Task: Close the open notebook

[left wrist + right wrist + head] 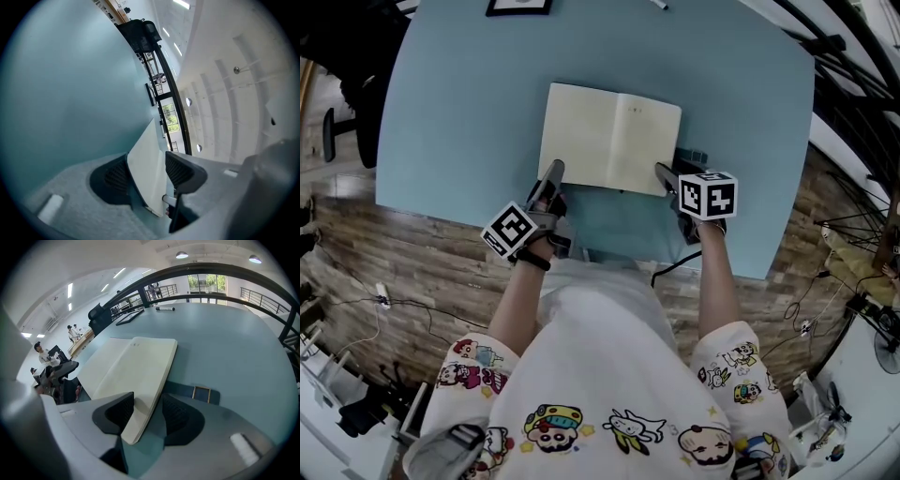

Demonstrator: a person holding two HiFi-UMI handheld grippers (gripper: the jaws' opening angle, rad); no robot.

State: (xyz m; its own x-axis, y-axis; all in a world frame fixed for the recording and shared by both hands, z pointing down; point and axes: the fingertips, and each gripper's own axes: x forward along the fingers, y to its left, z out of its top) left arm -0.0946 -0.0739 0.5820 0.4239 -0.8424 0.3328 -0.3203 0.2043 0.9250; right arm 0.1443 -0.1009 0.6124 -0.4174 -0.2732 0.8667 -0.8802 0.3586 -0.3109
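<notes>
While the notebook [611,138] lies open near the front edge of the blue surface [450,103] | left claw [147,169]: jaws apart, straddling left page's near corner | right claw [148,414]: jaws apart, straddling right page's near corner | pad contact possibly light, unclear

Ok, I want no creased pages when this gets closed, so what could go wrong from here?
The left hand-held gripper straddles the notebook's thin near corner with jaws apart, so it may catch only a few leaves and bend them. The right hand-held gripper straddles the other near corner, also not clamped. If both lift together, the notebook may slide on the table instead of folding.
</notes>
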